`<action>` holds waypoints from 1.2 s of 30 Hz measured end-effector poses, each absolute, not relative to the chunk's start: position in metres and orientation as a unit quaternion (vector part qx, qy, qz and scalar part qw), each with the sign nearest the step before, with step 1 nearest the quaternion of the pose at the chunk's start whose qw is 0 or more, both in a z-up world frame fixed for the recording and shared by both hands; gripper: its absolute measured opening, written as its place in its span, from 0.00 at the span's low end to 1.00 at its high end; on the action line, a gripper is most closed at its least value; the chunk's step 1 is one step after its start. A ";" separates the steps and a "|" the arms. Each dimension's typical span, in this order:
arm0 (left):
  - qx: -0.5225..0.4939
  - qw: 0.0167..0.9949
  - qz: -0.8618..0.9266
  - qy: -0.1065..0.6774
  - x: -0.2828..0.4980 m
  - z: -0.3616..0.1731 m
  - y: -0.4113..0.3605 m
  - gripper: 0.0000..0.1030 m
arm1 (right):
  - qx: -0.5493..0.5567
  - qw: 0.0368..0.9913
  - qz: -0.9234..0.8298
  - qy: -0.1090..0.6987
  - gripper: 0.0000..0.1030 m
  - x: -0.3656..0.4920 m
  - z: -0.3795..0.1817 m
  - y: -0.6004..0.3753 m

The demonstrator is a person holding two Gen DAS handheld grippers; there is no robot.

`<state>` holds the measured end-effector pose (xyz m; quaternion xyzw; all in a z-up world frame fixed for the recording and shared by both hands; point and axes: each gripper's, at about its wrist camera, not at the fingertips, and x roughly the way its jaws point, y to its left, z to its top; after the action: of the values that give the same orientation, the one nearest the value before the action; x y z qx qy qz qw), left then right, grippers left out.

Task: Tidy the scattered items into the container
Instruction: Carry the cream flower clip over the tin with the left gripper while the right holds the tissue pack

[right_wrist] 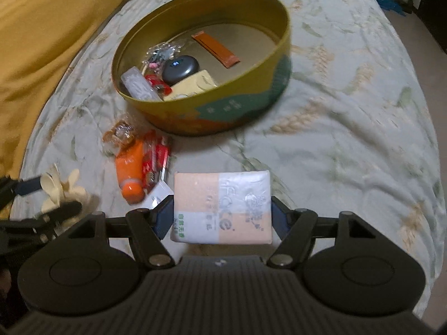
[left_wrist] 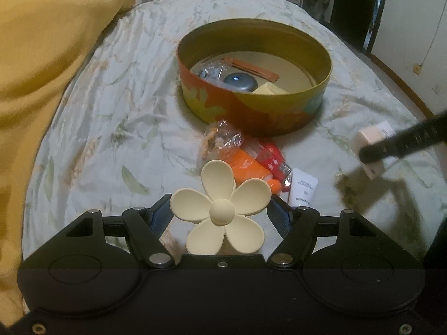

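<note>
White tube (right_wrist: 138, 85) inside tin (right_wrist: 240, 111)

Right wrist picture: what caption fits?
Right gripper holds a tissue pack above the bed, round tin ahead.

A: Left gripper (left_wrist: 222, 209) clamps a cream flower hair clip (left_wrist: 222, 209). Round tin (left_wrist: 251, 111) sits at twelve o'clock on the bedsheet (left_wrist: 97, 111).

B: Orange tube (left_wrist: 247, 167) and red packets (left_wrist: 268, 156) just past the clip. At three o'clock, blurred, the right gripper (left_wrist: 391, 145) carries probably a tissue pack (left_wrist: 368, 145).
</note>
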<state>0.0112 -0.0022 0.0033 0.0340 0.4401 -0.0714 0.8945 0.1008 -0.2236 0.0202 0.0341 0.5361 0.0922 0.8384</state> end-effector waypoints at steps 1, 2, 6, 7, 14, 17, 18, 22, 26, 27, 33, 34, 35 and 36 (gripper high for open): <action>0.037 0.895 -0.072 0.438 0.011 0.006 -0.004 0.68 | 0.032 0.839 0.089 0.536 0.69 0.098 0.020 -0.226; 0.039 0.896 -0.073 0.437 0.011 0.008 -0.005 0.68 | 0.029 0.840 0.086 0.534 0.69 0.094 0.020 -0.230; 0.043 0.897 -0.075 0.434 0.013 0.016 -0.010 0.68 | 0.035 0.843 0.081 0.530 0.69 0.084 0.019 -0.242; 0.044 0.897 -0.074 0.434 0.013 0.017 -0.010 0.68 | 0.036 0.845 0.080 0.528 0.69 0.081 0.019 -0.245; 0.056 0.900 -0.069 0.427 0.016 0.032 -0.013 0.68 | 0.053 0.848 0.077 0.522 0.69 0.071 0.018 -0.261; 0.059 0.902 -0.066 0.423 0.018 0.039 -0.014 0.68 | 0.057 0.849 0.074 0.521 0.69 0.067 0.015 -0.267; 0.060 0.902 -0.065 0.422 0.019 0.041 -0.014 0.68 | 0.060 0.849 0.073 0.521 0.69 0.065 0.014 -0.269; 0.059 0.904 -0.062 0.419 0.023 0.047 -0.014 0.68 | 0.073 0.850 0.069 0.517 0.69 0.061 0.012 -0.277; 0.063 0.906 -0.062 0.415 0.027 0.053 -0.017 0.68 | 0.086 0.854 0.072 0.508 0.69 0.059 0.013 -0.281; 0.065 0.906 -0.063 0.413 0.028 0.055 -0.018 0.68 | 0.089 0.853 0.071 0.509 0.69 0.059 0.011 -0.282; 0.078 0.909 -0.066 0.404 0.041 0.067 -0.023 0.68 | 0.103 0.853 0.070 0.508 0.69 0.058 0.008 -0.287; 0.079 0.910 -0.066 0.402 0.044 0.070 -0.024 0.68 | 0.103 0.853 0.069 0.507 0.69 0.059 0.008 -0.287; 0.081 0.910 -0.067 0.401 0.047 0.071 -0.025 0.68 | 0.104 0.853 0.069 0.507 0.69 0.058 0.008 -0.287; 0.082 0.910 -0.067 0.400 0.050 0.074 -0.025 0.68 | 0.105 0.853 0.069 0.506 0.69 0.058 0.008 -0.287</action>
<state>0.0502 -0.0252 0.0736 0.0817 0.4001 -0.0673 0.9104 0.0583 -0.2874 0.0081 0.1047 0.5059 0.0690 0.8534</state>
